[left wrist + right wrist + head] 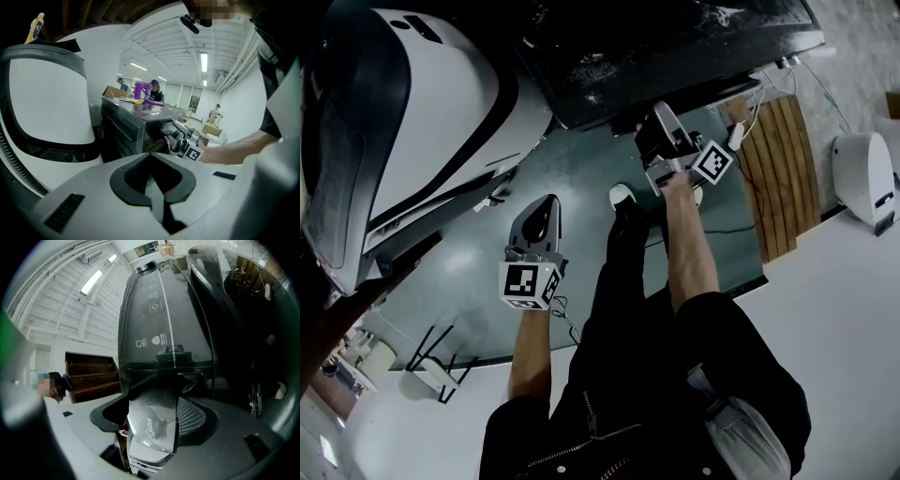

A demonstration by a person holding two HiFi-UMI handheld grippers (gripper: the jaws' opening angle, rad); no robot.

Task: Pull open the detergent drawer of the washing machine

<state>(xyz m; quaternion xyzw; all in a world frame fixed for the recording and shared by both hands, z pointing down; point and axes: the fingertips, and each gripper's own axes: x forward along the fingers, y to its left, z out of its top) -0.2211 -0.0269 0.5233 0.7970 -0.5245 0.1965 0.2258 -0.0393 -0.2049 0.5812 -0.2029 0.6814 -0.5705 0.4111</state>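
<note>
The right gripper [157, 397] had its jaws pinched on the drawer [152, 420] front at the dark washer [159, 324]. The grasp looked made, and the next move called for a straight pull outward. The left gripper [152, 166] hung apart, jaws pressed together, empty.

Operator wore a black zip-front jacket [614, 441], dark trousers [623, 272] and a white-toed shoe [622, 196]. The jacket's dark sleeves stopped short of the forearms. The left gripper [546, 204] had a grey moulded shell, black ribbed pads [136, 174] and a white cube with black square markers [528, 284] at its rear. The right gripper [654, 120] was of the same grey-and-black build, with a matching marker cube [712, 161].
</note>
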